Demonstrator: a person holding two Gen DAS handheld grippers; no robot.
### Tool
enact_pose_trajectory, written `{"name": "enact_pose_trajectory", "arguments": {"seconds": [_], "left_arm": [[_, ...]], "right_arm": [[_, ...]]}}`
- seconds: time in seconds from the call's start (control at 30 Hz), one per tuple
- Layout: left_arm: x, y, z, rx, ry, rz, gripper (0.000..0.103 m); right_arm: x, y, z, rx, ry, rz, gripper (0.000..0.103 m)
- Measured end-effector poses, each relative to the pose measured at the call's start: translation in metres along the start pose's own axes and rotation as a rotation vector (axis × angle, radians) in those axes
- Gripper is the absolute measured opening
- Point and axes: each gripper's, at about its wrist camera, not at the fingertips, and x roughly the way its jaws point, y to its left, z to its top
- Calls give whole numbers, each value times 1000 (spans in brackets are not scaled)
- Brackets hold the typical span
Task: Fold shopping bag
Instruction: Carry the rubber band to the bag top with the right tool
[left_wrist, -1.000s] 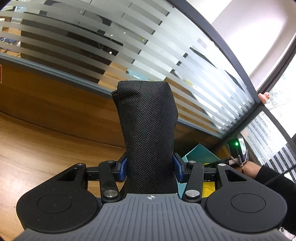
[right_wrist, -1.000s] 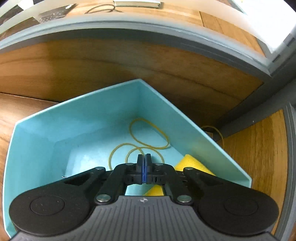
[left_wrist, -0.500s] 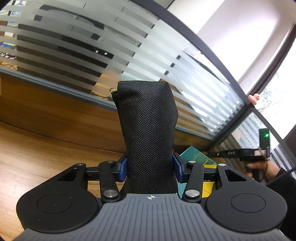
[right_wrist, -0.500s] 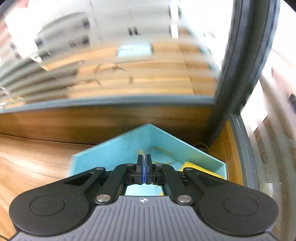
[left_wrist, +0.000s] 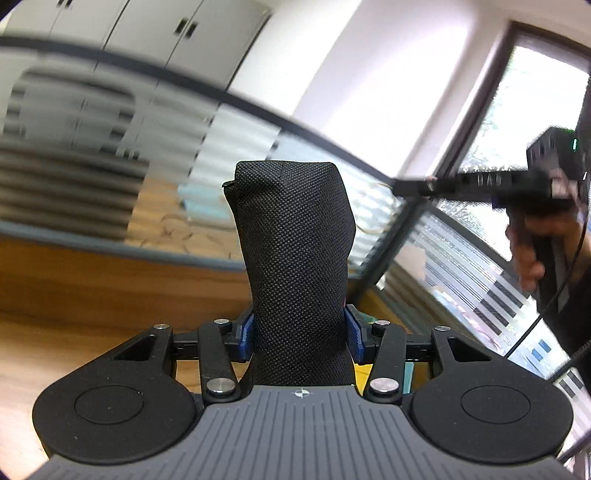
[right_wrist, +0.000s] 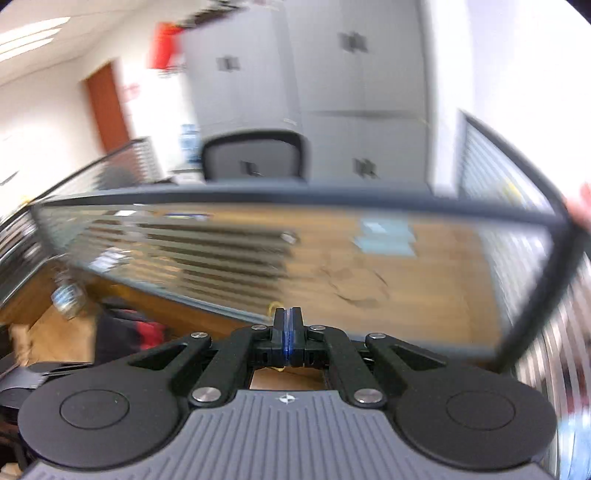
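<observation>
1. While your left gripper (left_wrist: 300, 334) points up and away from the wooden desk (left_wrist: 74, 332), its blue pads (left_wrist: 246, 334) clamp the folded shopping bag (left_wrist: 295, 266) from both sides.
2. The bag is a black woven bundle standing upright between the pads, rising toward 12 o'clock in the left wrist view, with its rounded top in front of the striped glass partition (left_wrist: 110, 177).
3. At 3 o'clock in that view you see your right hand (left_wrist: 528, 251) gripping the handle of the other tool, its fingers pointing toward 9 o'clock; this part is blurred.
4. Your right gripper (right_wrist: 288, 334) has its jaws pressed together, pad against pad. A thin yellow strand shows just beside them, but you cannot tell whether it is pinched.
5. In the right wrist view, the partition (right_wrist: 258, 251) fills the middle, a chair back (right_wrist: 255, 155) stands at 12 o'clock, and grey cabinets (right_wrist: 332, 74) lie beyond, all smeared by motion.
</observation>
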Motion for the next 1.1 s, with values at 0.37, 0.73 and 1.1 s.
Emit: {"name": "enact_pose_trajectory", "arguments": {"seconds": [0.37,0.73,1.1], "left_arm": [[-100,-17,10,153,-170,8,49],[-178,-42,31,308,-392,-24,48],[-230,-61,48,356,-452,-68,48]], "right_arm": [[-114,187,43,-326,-4,213,0],[-192,220,42,-182,-153,349,0],[-241,194,17,16,-368,480,2]]}}
